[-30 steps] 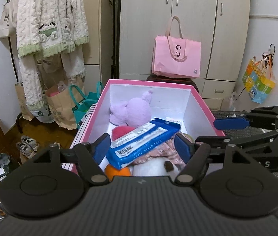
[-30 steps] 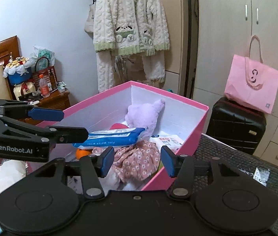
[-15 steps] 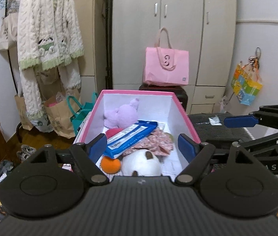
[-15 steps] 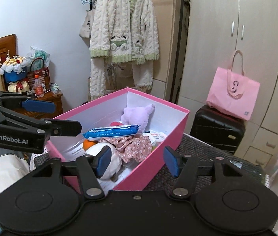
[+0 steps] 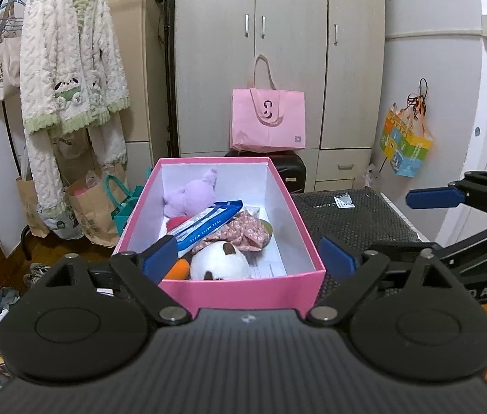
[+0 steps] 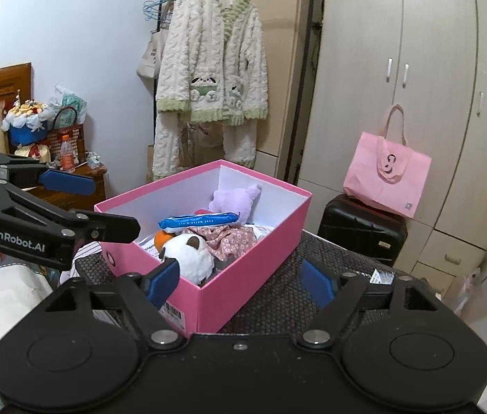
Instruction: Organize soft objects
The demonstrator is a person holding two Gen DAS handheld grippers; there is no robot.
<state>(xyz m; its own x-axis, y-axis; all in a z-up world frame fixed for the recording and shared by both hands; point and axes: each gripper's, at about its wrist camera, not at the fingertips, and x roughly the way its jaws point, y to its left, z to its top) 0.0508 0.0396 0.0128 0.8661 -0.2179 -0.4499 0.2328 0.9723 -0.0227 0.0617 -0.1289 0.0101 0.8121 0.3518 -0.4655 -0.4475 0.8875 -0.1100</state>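
Behind our grippers stands a wardrobe (image 5: 278, 51). On the black mat (image 5: 354, 217) sits the pink box (image 5: 243, 291), holding a purple toy (image 5: 191, 196), blue packet (image 5: 209, 222), flowered cloth (image 5: 240, 233) and white toy (image 5: 219, 264). We hold our left gripper (image 5: 247, 253) and right gripper (image 6: 240, 281) spread wide, empty, near the box.
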